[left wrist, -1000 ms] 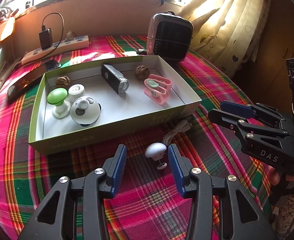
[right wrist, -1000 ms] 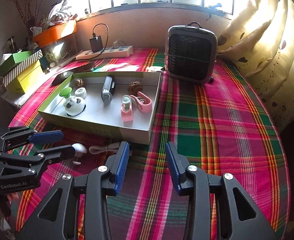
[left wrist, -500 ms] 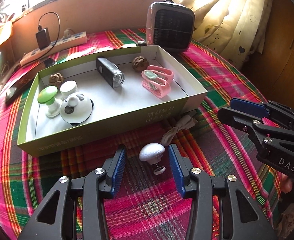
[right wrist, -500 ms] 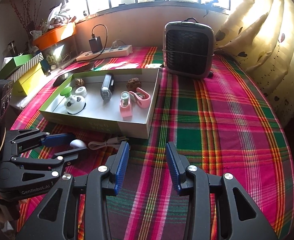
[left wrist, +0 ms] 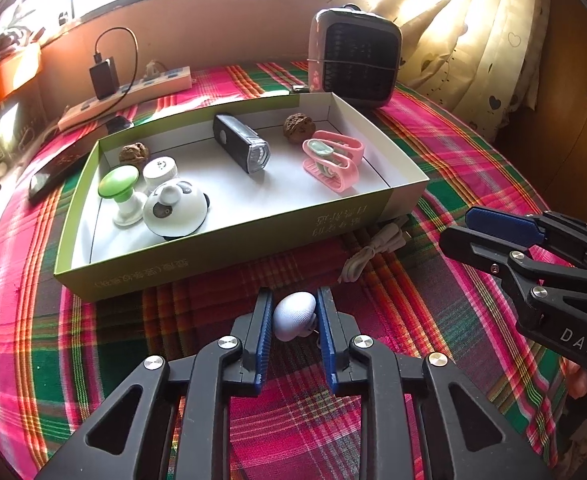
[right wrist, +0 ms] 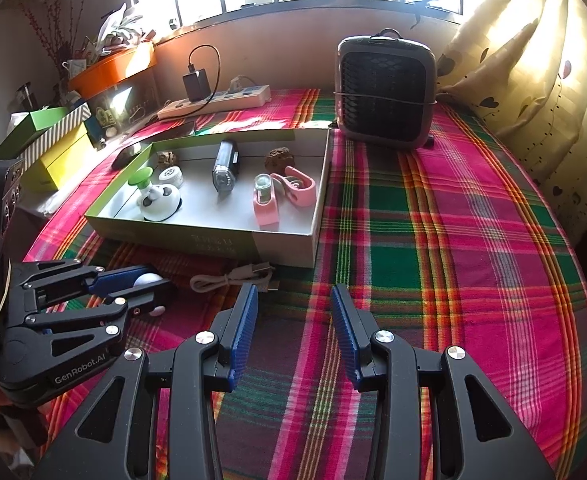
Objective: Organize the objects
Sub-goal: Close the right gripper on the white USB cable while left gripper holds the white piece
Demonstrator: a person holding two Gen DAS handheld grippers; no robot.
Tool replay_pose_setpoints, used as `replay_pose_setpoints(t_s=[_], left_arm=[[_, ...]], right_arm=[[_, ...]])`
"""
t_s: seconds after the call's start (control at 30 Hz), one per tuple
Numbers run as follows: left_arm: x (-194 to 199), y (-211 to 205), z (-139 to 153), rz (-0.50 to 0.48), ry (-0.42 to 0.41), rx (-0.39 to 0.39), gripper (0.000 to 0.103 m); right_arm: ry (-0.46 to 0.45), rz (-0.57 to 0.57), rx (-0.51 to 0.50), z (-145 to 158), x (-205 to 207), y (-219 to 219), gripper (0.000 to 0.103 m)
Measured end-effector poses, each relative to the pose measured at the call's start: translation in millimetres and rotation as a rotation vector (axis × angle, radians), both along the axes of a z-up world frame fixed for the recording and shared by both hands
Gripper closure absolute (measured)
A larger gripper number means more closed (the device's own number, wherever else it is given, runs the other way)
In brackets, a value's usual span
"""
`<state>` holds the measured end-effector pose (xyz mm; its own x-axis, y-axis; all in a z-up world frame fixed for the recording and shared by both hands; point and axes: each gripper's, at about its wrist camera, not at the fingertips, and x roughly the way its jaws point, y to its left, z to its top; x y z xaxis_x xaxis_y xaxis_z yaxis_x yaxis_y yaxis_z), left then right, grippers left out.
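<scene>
Two hand-held grippers: left hand-held gripper point(left wrist: 293, 322) at 6 o'clock in its own view; right hand-held gripper point(right wrist: 293, 336) low centre in its own view, and at 3 o'clock in the left view.
Just changed: the left jaws have just been closing; a second ago they stood well apart either side of the white knob point(left wrist: 294, 315), now both blue pads press on its rounded cap.
Meaning for the task: my reading is that the grasp step is done and the lift toward the box point(left wrist: 229, 252) comes next.
Left state: clenched on the white knob, which sits on the plaid cloth point(left wrist: 93, 360) just in front of the box's near wall, toward 12 o'clock from the jaws.
Left pose: pointing forward and steeply down at the surface, jaws upright, one to each side of the cap; the knob's small foot is mostly hidden behind the right pad.
Right state: released, nothing between its pads, only plaid cloth beneath.
Right pose: angled down, held clear beside the box's near right corner.
Cable: a coiled white cable point(left wrist: 373, 252) lies at 1 o'clock from the knob, touching the box wall, not yet put away.
Box contents: panda dome point(left wrist: 175, 210), green-topped knob point(left wrist: 119, 192), black torch point(left wrist: 241, 148), pink clips point(left wrist: 333, 160), two walnuts.
Risk: the rounded cap could squirt out of flat pads during the lift.
</scene>
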<state>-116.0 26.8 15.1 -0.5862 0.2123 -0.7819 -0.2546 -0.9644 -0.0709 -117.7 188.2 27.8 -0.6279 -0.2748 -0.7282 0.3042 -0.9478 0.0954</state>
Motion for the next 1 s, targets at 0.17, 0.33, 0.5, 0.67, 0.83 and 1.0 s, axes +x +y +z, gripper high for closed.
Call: replay_pose_setpoints(t_s=[0.17, 0.33, 0.5, 0.67, 0.83, 1.0], left_arm=[[4.7, -16.0, -1.0, 0.024, 0.004, 0.021, 0.083], [7.9, -33.3, -1.1, 0.037, 0.006, 0.043, 0.083], [10.1, -51.3, -2.6, 0.049, 0.007, 0.067, 0.083], [10.9, -57.3, -4.2, 0.035, 0.019, 0.087, 0.083], [9.6, -64.0, -5.3, 0.031, 0.013, 0.135, 0.083], [8.6, -68.5, -6.1, 0.03, 0.005, 0.176, 0.083]], right_arm=[[-0.018, -0.014, 0.006, -2.7, -0.8, -15.2, 0.064], [-0.055, -0.044, -0.006, -7.8, -4.4, -31.7, 0.064], [-0.043, -0.102, 0.002, -8.5, -7.8, -47.0, 0.052], [-0.047, -0.176, 0.005, -9.9, -13.5, -53.7, 0.046], [-0.084, -0.24, 0.037, -17.5, -19.0, -55.8, 0.046], [-0.09, -0.243, 0.092, -20.8, -10.1, -56.3, 0.046]])
